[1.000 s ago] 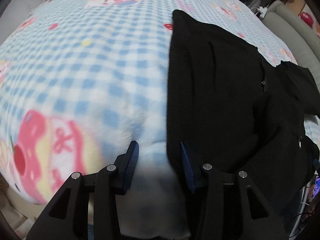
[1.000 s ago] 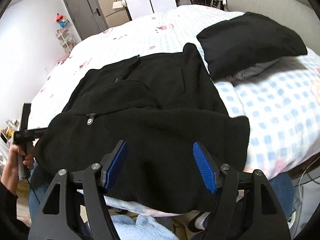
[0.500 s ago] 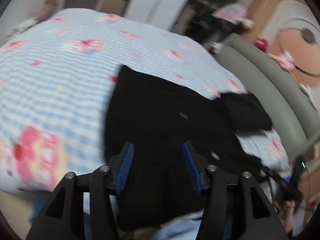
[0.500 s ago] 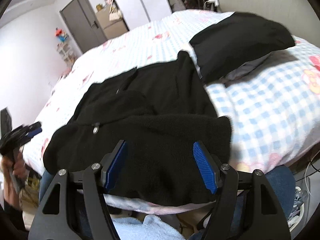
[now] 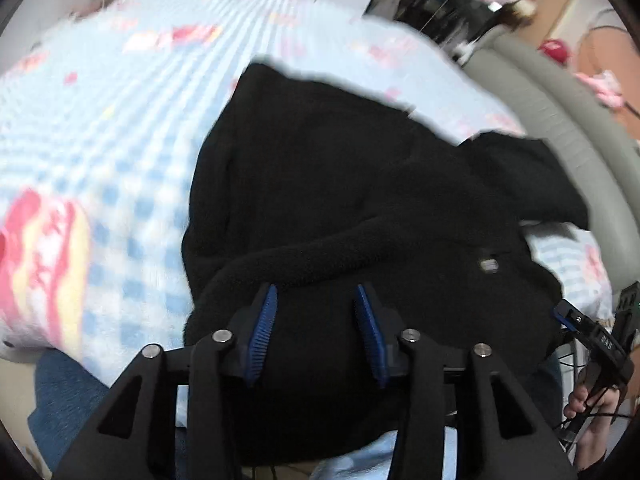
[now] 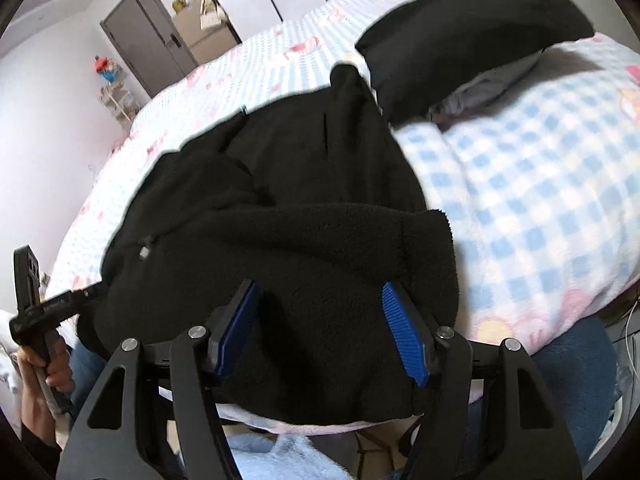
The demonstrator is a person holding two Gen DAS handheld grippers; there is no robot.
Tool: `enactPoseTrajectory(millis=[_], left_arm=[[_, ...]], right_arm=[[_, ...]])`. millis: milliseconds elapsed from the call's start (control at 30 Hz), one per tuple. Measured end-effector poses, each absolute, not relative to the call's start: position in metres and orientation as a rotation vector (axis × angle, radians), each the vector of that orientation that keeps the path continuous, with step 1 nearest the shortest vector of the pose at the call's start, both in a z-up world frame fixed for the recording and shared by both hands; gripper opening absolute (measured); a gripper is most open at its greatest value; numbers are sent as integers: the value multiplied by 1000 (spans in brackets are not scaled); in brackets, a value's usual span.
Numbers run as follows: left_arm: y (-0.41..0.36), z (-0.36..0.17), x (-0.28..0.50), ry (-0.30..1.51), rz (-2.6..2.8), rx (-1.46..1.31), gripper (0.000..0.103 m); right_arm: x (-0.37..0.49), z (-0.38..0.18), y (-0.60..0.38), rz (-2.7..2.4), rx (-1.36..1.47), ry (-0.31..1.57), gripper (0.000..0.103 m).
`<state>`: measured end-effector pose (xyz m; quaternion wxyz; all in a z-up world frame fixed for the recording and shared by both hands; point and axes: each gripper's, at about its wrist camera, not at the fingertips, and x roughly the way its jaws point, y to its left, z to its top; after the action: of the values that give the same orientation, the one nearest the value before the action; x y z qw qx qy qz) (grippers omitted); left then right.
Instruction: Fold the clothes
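Observation:
A black fleece jacket (image 5: 340, 184) lies spread on the blue checked blanket (image 5: 100, 120), one sleeve folded across its near part. My left gripper (image 5: 316, 292) hovers over the jacket's near left hem, its jaws closing. Fleece shows behind the blue pads (image 5: 262, 324), which do not press on it. My right gripper (image 6: 320, 286) hangs over the near right corner of the jacket (image 6: 288, 240), jaws also closing, and its pads do not press on the fleece. Each view shows the other gripper at its edge: the right gripper (image 5: 592, 336) and the left gripper (image 6: 36, 304).
A folded black garment (image 6: 468, 32) rests on grey cloth at the bed's far right. A grey padded headboard (image 5: 560, 120) curves along the right. The person's jeans (image 6: 572, 380) press against the bed's near edge. A dark door (image 6: 148, 48) stands at the back.
The left gripper has swung right, from the blanket beside the jacket's left edge to over its near hem. The right gripper has dipped closer to the jacket's near right corner.

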<state>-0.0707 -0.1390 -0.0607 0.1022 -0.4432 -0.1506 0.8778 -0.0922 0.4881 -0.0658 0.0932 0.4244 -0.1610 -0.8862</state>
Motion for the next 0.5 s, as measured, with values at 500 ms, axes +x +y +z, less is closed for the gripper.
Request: enactPoseTrajectory(millis=[500], left_arm=[[-154, -34, -23, -757, 2429, -905, 59]], right_arm=[[-82, -41, 517, -2670, 1229, -464, 61]])
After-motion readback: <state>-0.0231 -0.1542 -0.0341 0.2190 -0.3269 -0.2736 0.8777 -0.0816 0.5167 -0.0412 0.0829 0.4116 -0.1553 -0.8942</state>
